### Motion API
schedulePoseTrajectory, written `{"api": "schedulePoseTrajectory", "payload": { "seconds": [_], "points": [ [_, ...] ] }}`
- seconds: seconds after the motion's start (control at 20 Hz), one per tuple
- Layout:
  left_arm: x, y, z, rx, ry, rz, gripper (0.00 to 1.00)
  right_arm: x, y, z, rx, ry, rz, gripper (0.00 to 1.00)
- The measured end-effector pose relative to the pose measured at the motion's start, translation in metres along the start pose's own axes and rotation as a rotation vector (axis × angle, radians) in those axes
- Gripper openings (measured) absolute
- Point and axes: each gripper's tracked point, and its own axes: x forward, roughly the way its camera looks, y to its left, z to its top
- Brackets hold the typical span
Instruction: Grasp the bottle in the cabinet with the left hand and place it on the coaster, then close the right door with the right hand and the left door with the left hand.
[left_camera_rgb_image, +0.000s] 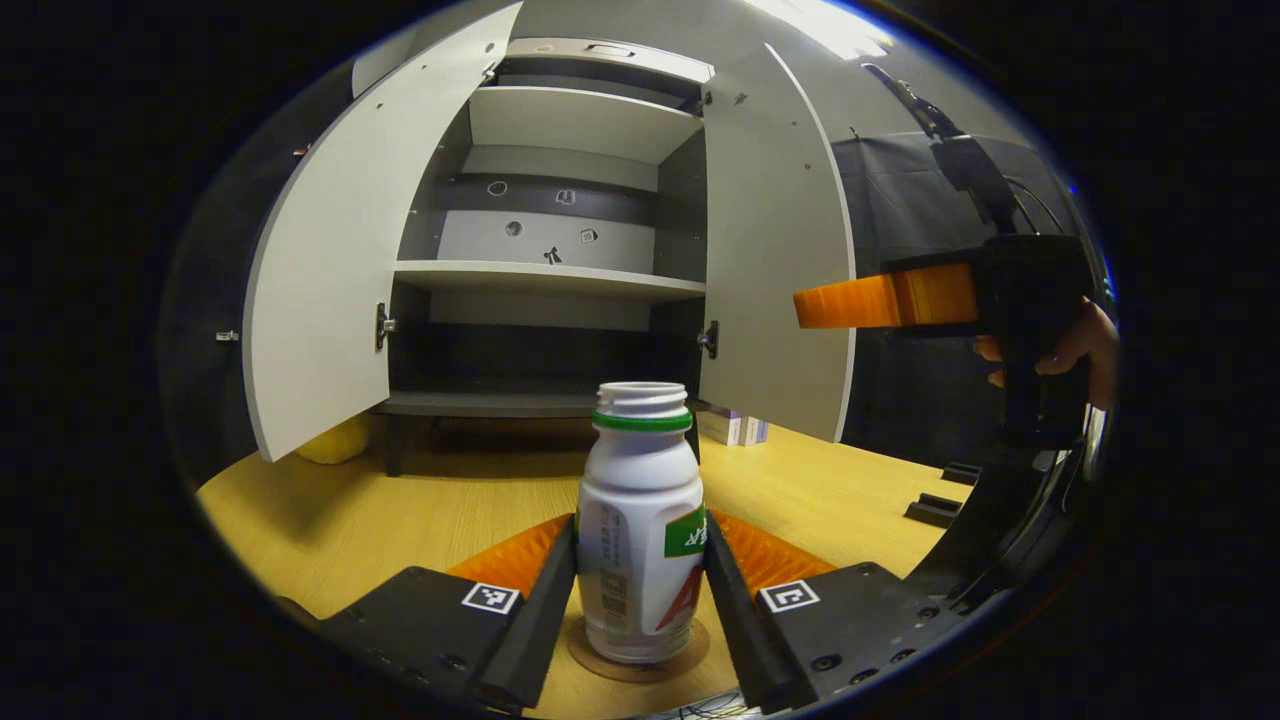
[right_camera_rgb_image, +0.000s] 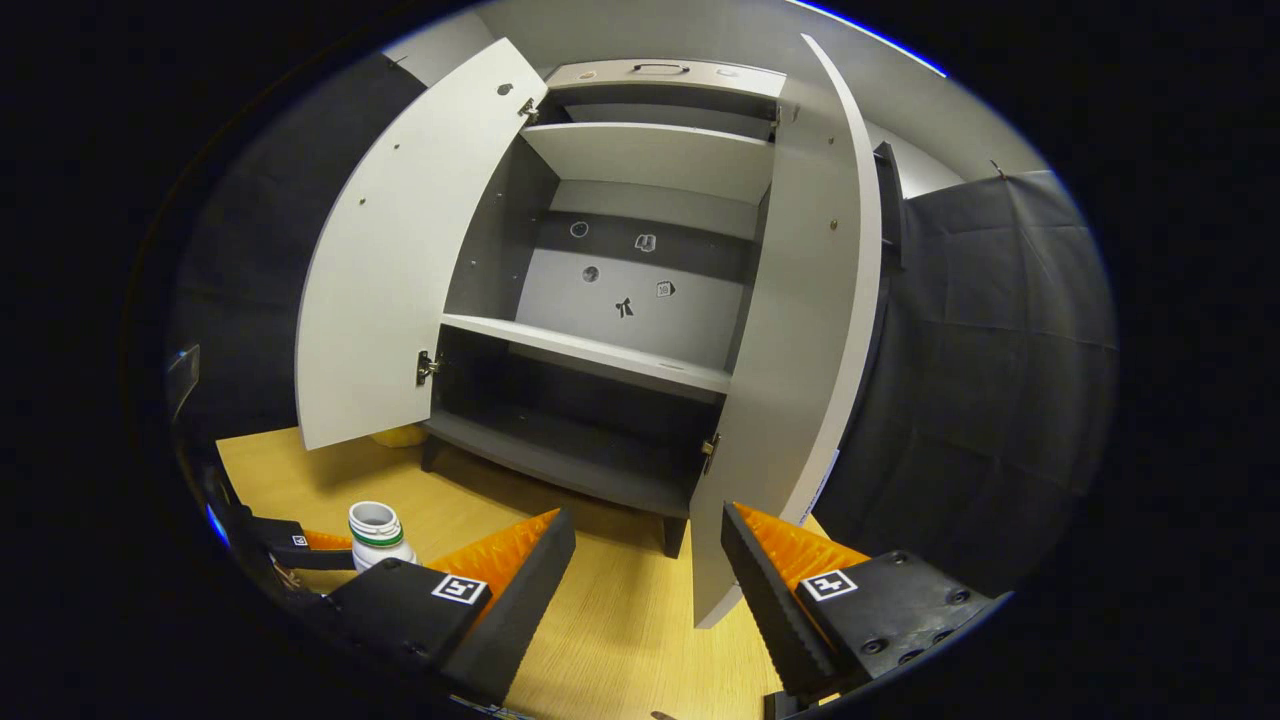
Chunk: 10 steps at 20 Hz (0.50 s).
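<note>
A white bottle (left_camera_rgb_image: 640, 510) with a green neck ring and no cap stands upright on a round brown coaster (left_camera_rgb_image: 692, 648) on the wooden table. My left gripper (left_camera_rgb_image: 640, 525) is shut on it, a finger pressing each side. The bottle (right_camera_rgb_image: 378, 535) also appears low on the left in the right gripper view. The grey cabinet behind stands with its left door (left_camera_rgb_image: 340, 270) and right door (left_camera_rgb_image: 775, 250) swung wide. My right gripper (right_camera_rgb_image: 645, 515) is open and holds nothing, hovering just in front of the right door (right_camera_rgb_image: 800, 350) near its lower edge. It also appears as the right gripper (left_camera_rgb_image: 812, 308) to the right of that door.
The cabinet shelves (left_camera_rgb_image: 545, 278) are bare. A yellow object (left_camera_rgb_image: 335, 440) lies under the left door. Small boxes (left_camera_rgb_image: 735, 425) sit behind the right door. Black blocks (left_camera_rgb_image: 935, 510) lie on the table (left_camera_rgb_image: 400, 510) at the right. Black cloth walls the booth.
</note>
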Motion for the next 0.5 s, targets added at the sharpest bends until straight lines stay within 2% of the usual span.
{"api": "schedulePoseTrajectory", "payload": {
  "seconds": [0.25, 0.4, 0.45, 0.5],
  "points": [
    [0.0049, -0.0032, -0.0044, -0.008, -0.01, -0.011, 0.75, -0.0028, 0.0004, -0.0068, -0.016, 0.016, 0.012, 0.98],
    [0.0033, -0.0067, -0.0107, 0.019, 0.018, -0.007, 0.76, -0.0037, -0.0032, -0.0061, -0.011, 0.017, 0.006, 0.98],
    [0.0026, -0.0065, -0.0107, 0.034, 0.022, -0.006, 0.74, -0.0036, -0.0043, -0.0056, -0.004, 0.018, 0.004, 0.98],
    [0.0029, -0.0067, -0.0097, 0.046, 0.03, -0.007, 0.8, -0.0043, -0.0046, -0.0055, 0.001, 0.02, 0.003, 0.98]
  ]
}}
